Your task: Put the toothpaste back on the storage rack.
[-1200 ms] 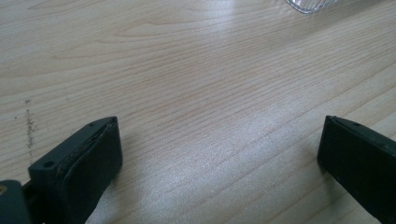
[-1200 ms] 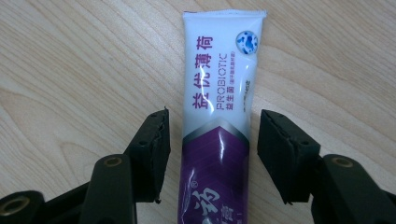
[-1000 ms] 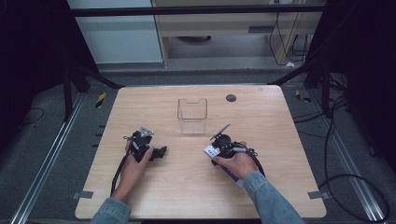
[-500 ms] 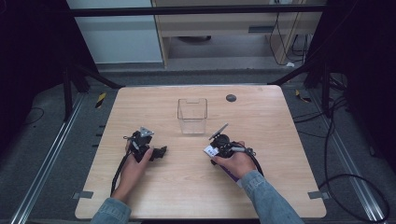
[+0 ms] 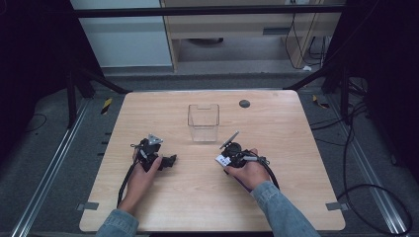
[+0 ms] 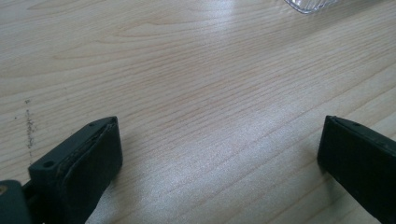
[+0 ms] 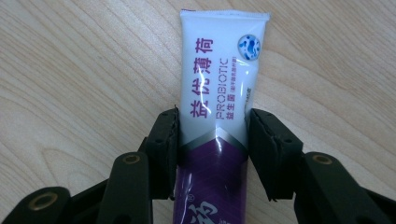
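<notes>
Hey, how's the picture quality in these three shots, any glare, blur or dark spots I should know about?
High view: the table is evenly lit, the surroundings fall into deep shadow, and the clear box is faint. Left gripper view: a soft sheen lies on the wood between the open jaws of the left gripper, which look slightly soft. Right gripper view: sharp print on the tube, with a glare streak on its purple part.

The white-and-purple plastic tube [image 7: 214, 116] printed with "PROBIOTIC" runs off the bottom edge of the right gripper view, so its lower end cannot be seen. In the high view this tube [image 5: 223, 159] is too small to read, and the person's right hand [image 5: 247, 173] covers most of it. The clear square plastic container [image 6: 310, 4], beyond the tube, is cut by the top edge of the left gripper view, leaving a corner.
</notes>
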`<state>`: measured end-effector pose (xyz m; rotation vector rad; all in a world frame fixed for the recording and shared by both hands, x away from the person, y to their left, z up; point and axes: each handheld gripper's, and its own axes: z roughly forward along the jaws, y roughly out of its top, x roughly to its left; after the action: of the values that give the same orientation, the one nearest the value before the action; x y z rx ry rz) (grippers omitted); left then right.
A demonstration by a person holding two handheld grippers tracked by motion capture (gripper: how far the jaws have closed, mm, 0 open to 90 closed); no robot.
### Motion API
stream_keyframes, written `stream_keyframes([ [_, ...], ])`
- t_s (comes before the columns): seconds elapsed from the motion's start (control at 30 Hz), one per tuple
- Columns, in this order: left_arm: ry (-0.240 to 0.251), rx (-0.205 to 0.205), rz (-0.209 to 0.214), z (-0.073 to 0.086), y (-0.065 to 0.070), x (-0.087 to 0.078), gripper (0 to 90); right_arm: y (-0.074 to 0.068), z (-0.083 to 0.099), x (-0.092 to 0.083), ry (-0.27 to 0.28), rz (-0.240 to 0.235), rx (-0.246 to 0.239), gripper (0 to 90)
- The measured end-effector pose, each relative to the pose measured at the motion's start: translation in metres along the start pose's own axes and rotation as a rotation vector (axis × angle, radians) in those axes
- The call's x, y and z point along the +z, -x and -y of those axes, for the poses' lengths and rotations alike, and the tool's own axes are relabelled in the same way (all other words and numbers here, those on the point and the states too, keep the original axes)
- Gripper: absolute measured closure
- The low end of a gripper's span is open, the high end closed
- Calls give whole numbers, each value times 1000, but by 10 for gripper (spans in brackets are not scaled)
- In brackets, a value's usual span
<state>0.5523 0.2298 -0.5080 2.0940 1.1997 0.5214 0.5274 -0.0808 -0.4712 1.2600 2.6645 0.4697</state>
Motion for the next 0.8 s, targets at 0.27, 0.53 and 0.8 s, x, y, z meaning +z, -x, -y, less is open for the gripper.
stream_keyframes([
  [0.27, 0, 0, 0, 0, 0, 0, 0, -1, 1, -1, 3, 1, -8, 573],
  [0.53, 0, 0, 0, 0, 0, 0, 0, 3, 4, -4, 28, -19, 20, 696],
  [0.8, -1, 1, 0, 0, 0, 0, 0, 8, 11, -13, 80, -36, 63, 791],
])
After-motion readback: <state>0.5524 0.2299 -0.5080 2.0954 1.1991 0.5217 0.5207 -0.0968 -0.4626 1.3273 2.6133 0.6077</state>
